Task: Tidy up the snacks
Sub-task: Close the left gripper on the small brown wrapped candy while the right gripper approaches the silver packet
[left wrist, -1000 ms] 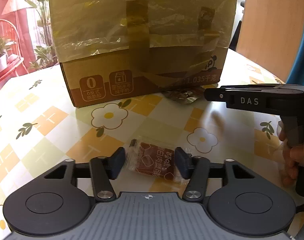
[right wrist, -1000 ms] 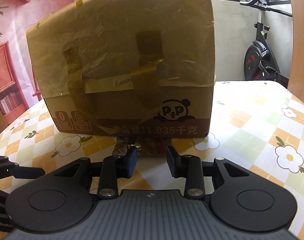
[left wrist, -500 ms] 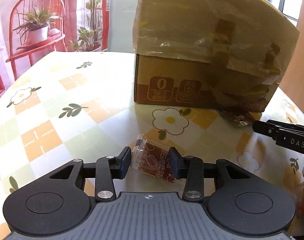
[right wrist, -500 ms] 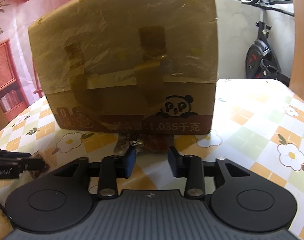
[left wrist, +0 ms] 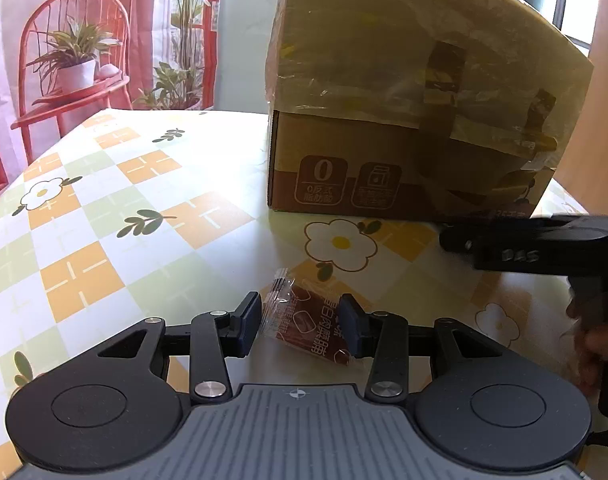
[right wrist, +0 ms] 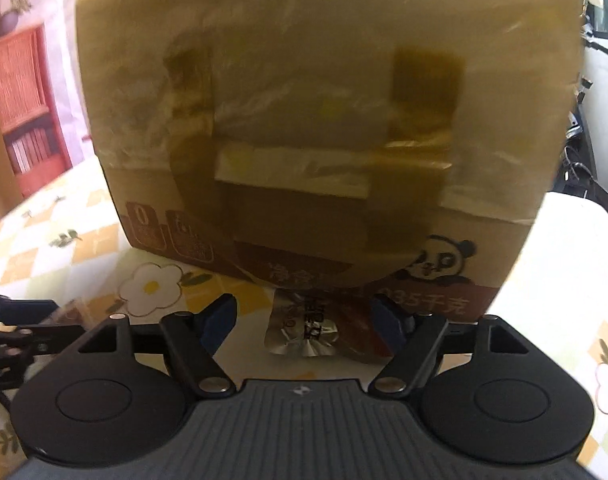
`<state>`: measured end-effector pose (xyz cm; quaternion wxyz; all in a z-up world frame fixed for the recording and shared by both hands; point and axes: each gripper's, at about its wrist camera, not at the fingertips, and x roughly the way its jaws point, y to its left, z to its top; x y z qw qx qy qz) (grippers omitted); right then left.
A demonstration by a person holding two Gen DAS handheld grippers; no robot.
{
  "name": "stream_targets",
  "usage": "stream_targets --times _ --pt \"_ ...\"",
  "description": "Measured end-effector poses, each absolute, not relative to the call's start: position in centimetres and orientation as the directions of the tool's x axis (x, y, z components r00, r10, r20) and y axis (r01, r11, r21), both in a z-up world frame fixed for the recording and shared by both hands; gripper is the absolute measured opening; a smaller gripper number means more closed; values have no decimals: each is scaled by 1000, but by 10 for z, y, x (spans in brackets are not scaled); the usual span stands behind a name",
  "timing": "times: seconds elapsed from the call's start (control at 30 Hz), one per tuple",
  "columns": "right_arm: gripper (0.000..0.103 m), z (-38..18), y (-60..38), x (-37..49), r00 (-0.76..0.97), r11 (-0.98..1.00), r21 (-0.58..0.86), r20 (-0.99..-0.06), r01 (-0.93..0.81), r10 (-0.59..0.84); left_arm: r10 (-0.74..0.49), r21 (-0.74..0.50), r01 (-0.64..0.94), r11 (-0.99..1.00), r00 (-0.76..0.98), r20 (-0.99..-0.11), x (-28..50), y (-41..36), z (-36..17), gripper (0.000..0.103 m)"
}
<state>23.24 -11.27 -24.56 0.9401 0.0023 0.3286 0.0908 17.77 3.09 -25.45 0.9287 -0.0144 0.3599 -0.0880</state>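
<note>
looks like someone's home: flowery checked tablecloth (left wrist: 144, 208), potted plant (left wrist: 74, 60) on a red chair (left wrist: 64, 92), bookshelf (right wrist: 22, 120).

1. Your left gripper (left wrist: 300, 322) sits low just in front of the cardboard box (left wrist: 403, 128), its fingers closed against a snack packet (left wrist: 304, 326); the packet is pinched between the pads.
2. Your right gripper (right wrist: 304, 318) is close to the front of the same box, its fingers spread wide, straddling a crinkled packet (right wrist: 304, 326) without touching it; your right hand (left wrist: 595, 344) grips its handle.
</note>
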Motion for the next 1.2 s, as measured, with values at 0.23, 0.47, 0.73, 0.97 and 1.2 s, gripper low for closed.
stream_targets --times 0.23,0.47,0.73,0.97,1.2 --pt "53 -254 -112 231 745 991 43 -656 -126 123 -170 -81 155 985 731 -661 176 31 -256 46" --pt "46 -250 -116 210 734 989 94 -662 -118 151 -168 -76 158 985 733 -659 175 31 -255 46" --pt "24 -251 -129 169 760 983 164 -628 -82 168 -159 -62 157 986 737 -658 174 29 -255 46" --pt "25 -245 -129 172 753 982 179 -637 -64 165 -155 -60 154 986 737 -658 173 29 -255 47" --pt "52 -232 -137 194 756 964 267 -632 10 167 -159 -64 156 986 739 -655 173 29 -255 48"
